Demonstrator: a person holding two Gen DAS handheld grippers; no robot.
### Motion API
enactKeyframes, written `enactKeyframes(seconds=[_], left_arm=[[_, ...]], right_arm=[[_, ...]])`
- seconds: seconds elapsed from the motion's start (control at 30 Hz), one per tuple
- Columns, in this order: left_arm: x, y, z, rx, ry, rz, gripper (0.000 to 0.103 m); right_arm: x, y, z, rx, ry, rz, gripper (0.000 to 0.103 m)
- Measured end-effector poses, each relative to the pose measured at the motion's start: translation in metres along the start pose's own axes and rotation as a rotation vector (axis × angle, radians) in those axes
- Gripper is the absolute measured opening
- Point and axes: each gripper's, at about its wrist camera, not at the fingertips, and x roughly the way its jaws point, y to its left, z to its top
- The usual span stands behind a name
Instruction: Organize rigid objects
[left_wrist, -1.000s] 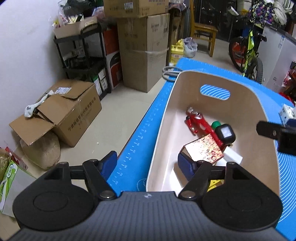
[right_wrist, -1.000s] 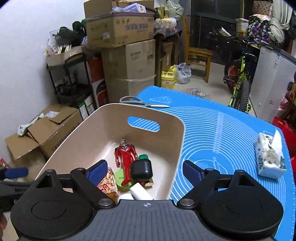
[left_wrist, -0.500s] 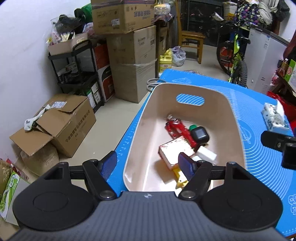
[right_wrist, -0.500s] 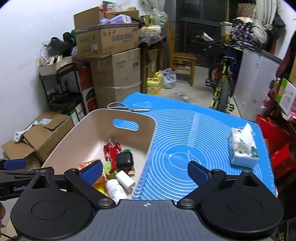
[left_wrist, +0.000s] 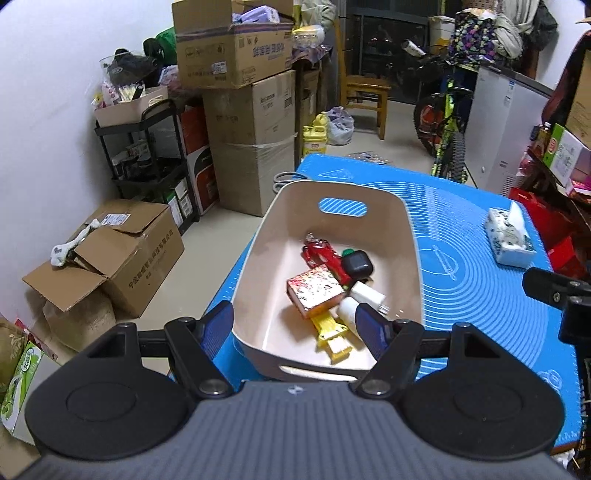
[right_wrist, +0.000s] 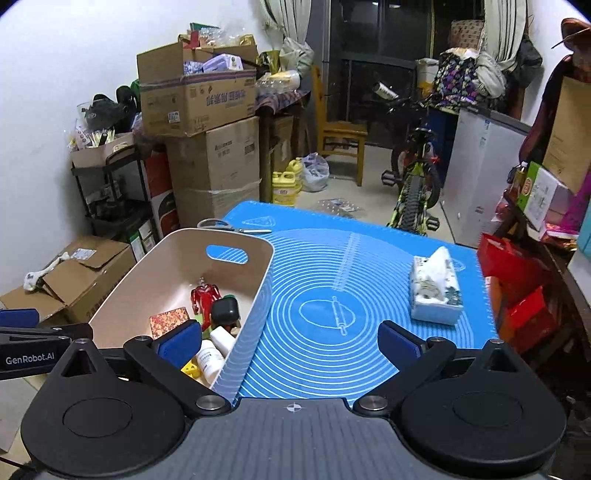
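Almost all your hard things are in the bin already.

Left view: your left tool (left_wrist: 293, 326) is wide open and holds nothing. It hangs over the near end of the bin (left_wrist: 413, 266). Inside lie the red toy man (left_wrist: 323, 256), the black case (left_wrist: 356, 264), the patterned box (left_wrist: 314, 291), a white bottle (left_wrist: 365, 295) and a yellow piece (left_wrist: 332, 338).
Right view: your right tool (right_wrist: 290, 341) is wide open and empty too, over the blue mat (right_wrist: 332, 280) on the worktop. Only the scissors (right_wrist: 236, 227) behind the bin and the tissue pack (right_wrist: 436, 288) are out. I think the scissors may be the last thing to put in.
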Motion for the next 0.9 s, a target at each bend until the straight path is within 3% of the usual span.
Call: enactKeyframes(seconds=[0.9], left_arm=[[-0.089,-0.031,-0.04,0.064,-0.078,-0.039,0.074]], right_arm=[[-0.127,-0.037,-0.057,0.038,-0.111,-0.046,0.101]])
